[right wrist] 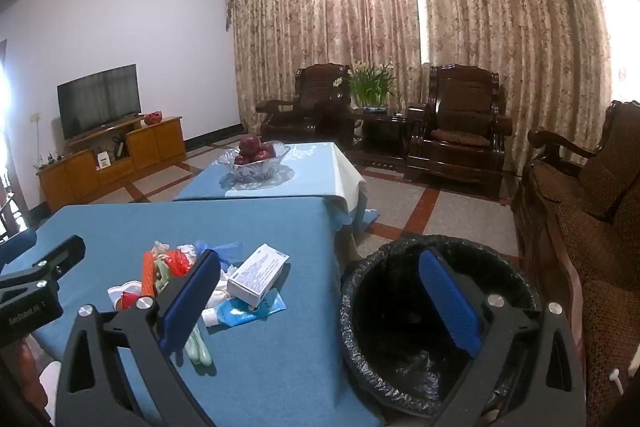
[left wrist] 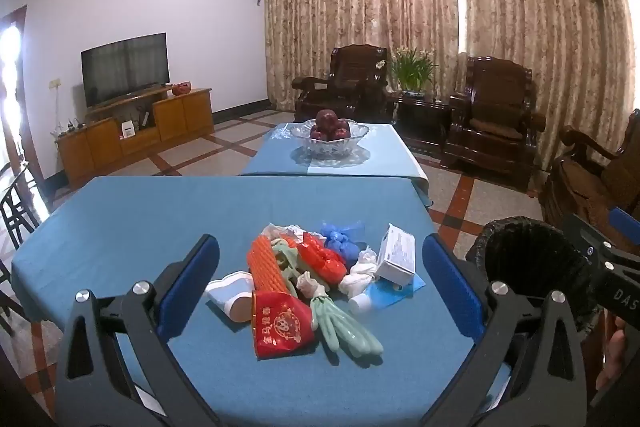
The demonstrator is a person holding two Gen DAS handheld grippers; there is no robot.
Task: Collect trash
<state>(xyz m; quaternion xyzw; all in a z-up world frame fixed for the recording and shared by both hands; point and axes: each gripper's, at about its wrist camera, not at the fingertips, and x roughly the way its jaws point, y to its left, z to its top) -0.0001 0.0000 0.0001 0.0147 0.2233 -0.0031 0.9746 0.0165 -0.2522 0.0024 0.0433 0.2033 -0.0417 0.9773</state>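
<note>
Covering most of both views: blue table (left wrist: 120,227) w/ trash pile (left wrist: 312,267) mid-top. Beside table's right edge, black-lined bin (right wrist: 400,251), interior seen only from right wrist; left wrist catches just rim. White box (right wrist: 258,273) clearer from right; red packet (left wrist: 280,327) only from left. Left gripper (left wrist: 320,279) & right gripper (right wrist: 320,303) spread wide, gripping nothing.

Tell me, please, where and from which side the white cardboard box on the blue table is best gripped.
Grip the white box across its two long side faces, near mid-length, coming from above. It lies propped on the pile's right edge with its top clear, and the bin stands just beyond the table edge. That favours the open right tool.
</note>
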